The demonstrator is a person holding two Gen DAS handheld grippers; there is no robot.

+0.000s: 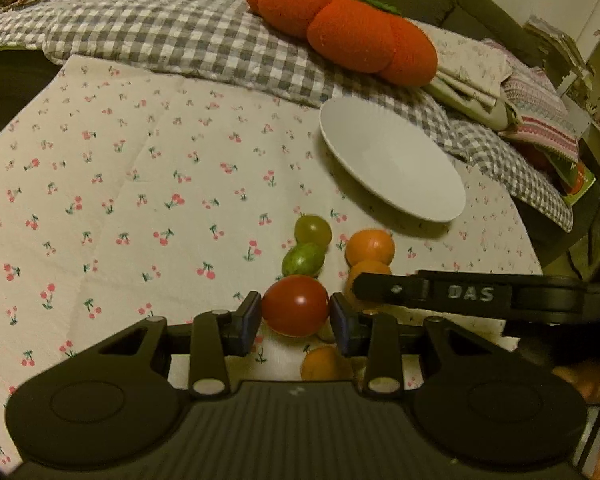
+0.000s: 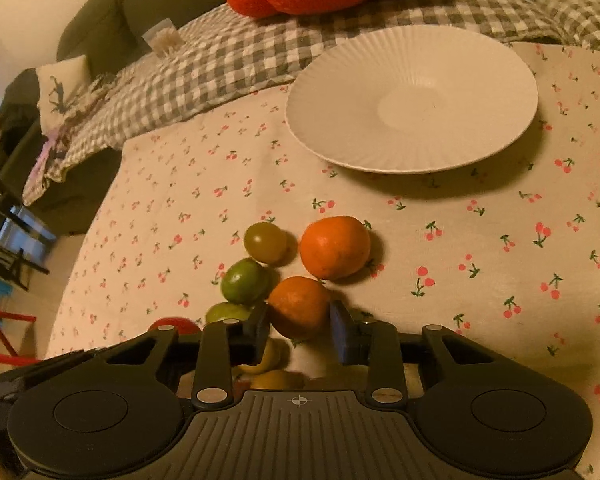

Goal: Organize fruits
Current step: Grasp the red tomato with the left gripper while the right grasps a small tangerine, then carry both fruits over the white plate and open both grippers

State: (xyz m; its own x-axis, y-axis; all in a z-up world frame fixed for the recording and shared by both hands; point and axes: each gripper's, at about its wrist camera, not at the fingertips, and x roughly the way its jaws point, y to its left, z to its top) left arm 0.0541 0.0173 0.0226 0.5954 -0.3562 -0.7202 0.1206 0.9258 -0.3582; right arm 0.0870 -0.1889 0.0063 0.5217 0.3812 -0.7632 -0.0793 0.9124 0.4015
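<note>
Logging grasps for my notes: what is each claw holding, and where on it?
Left claw: red tomato, by its two sides. Right claw straddles the near orange; contact cannot be told.

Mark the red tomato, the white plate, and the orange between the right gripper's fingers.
red tomato (image 1: pixel 295 306): left wrist view, centre of its skin.
white plate (image 2: pixel 340 92): right wrist view, bare ribbed rim, left side.
orange (image 2: pixel 299 306): right wrist view, middle of its peel.

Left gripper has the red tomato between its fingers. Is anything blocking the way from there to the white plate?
Partly. Two green fruits and an orange lie between the red tomato and the white plate; lifted, it would probably clear them.
</note>
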